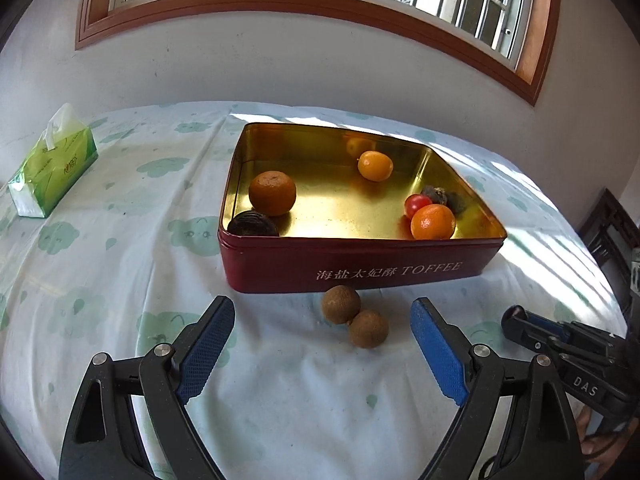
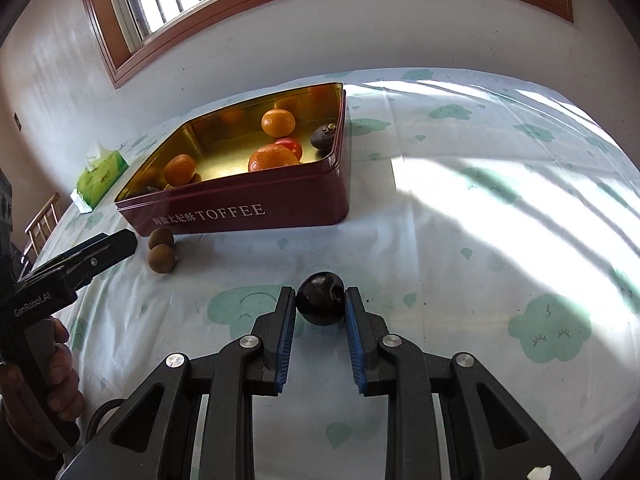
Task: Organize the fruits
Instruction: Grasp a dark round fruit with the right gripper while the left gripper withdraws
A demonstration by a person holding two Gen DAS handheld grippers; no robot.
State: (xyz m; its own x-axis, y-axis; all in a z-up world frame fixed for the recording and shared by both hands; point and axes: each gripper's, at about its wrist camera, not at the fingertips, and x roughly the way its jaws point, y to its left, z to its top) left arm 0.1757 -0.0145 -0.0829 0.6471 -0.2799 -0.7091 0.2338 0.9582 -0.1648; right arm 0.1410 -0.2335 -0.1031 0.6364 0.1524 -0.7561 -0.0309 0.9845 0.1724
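Observation:
A dark red toffee tin [image 1: 360, 268] [image 2: 256, 212] with a gold inside holds several fruits: oranges [image 1: 273, 193] [image 1: 433, 222], a kumquat [image 1: 375, 165], a red cherry tomato [image 1: 416, 204] and dark fruits [image 1: 253, 224]. Two brown round fruits [image 1: 341, 304] [image 1: 368, 329] lie on the cloth in front of the tin, also in the right wrist view [image 2: 161, 258]. My left gripper [image 1: 322, 316] is open, just short of them. My right gripper [image 2: 320, 300] is shut on a dark purple plum [image 2: 321, 298] at cloth level.
A green tissue pack [image 1: 52, 164] [image 2: 100, 178] lies at the far left. The table has a white cloth with green cloud prints [image 2: 480, 208]. A wall and window stand behind. The right gripper shows at the left view's right edge [image 1: 560, 344]. A wooden chair [image 2: 42, 220] stands left.

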